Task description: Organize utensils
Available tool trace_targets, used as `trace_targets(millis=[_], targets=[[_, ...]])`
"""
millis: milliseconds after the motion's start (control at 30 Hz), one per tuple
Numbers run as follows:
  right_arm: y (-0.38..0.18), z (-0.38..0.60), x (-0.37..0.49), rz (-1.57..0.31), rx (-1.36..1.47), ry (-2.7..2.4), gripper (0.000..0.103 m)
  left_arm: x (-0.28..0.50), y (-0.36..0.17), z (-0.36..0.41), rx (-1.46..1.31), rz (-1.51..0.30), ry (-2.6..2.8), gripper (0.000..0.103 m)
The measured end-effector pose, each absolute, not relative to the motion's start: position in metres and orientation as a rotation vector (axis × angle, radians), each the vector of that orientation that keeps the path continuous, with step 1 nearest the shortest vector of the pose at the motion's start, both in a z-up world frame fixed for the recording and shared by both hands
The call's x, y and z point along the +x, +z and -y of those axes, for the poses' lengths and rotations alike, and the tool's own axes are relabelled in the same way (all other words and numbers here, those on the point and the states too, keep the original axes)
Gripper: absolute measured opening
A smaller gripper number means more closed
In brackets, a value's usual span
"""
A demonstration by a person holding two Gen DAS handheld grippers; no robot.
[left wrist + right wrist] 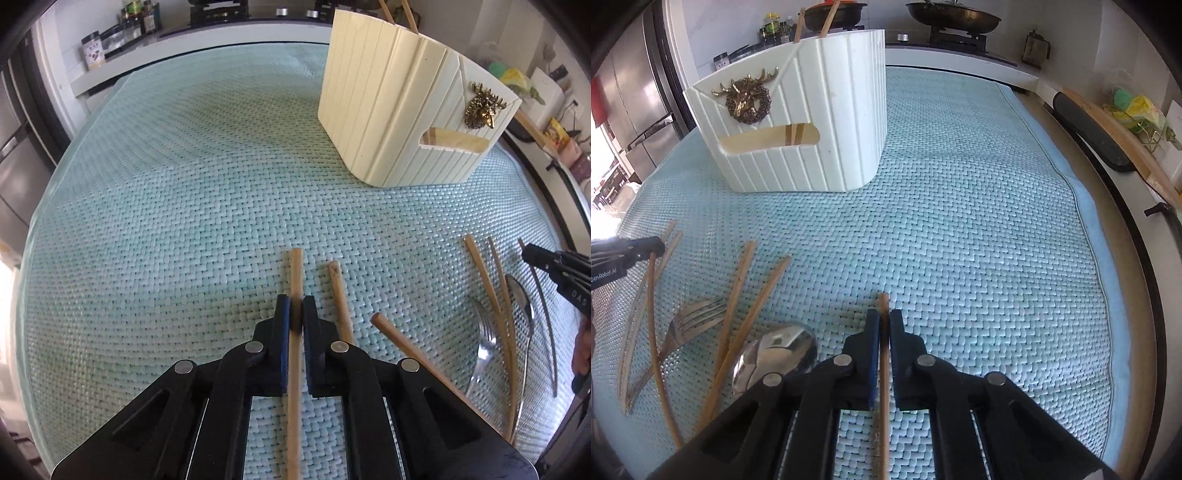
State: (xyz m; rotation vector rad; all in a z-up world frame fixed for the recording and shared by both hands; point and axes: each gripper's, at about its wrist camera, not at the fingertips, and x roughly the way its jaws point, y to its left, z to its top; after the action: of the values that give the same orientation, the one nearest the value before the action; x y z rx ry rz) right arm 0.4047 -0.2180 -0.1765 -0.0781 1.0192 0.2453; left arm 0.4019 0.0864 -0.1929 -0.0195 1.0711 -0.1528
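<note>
Gripping chopsticks (pixel 294 273), both grippers (pixel 294 314) (jaws closed).

A pale blue woven mat (pixel 960 206) covers the counter (pixel 1115 206). At the top of the right wrist view a dark wok (pixel 953 14) sits on a stove; a steel refrigerator (pixel 631 96) stands upper left, daylight glaring beside it.

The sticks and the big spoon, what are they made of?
The sticks look like bamboo or wood: matte tan, no shine. The big spoon looks like polished metal, probably steel, since its bowl mirrors light. Each gripper's jaws are shut on one stick.
</note>
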Motion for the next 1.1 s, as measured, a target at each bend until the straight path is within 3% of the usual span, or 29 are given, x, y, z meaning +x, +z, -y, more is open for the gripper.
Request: trace_targets(millis=[733, 1100], targets=[[-0.052, 0.245, 0.294, -0.701, 0.095, 0.398, 0.005, 0.295, -0.056, -0.106, -0.125, -0.716, -0.221, 0.005], [-0.017, 0.246, 0.244, -0.582, 0.075, 0.411, 0.005, 0.255, -0.035, -0.105, -0.151, -0.639, -0.24, 0.005]])
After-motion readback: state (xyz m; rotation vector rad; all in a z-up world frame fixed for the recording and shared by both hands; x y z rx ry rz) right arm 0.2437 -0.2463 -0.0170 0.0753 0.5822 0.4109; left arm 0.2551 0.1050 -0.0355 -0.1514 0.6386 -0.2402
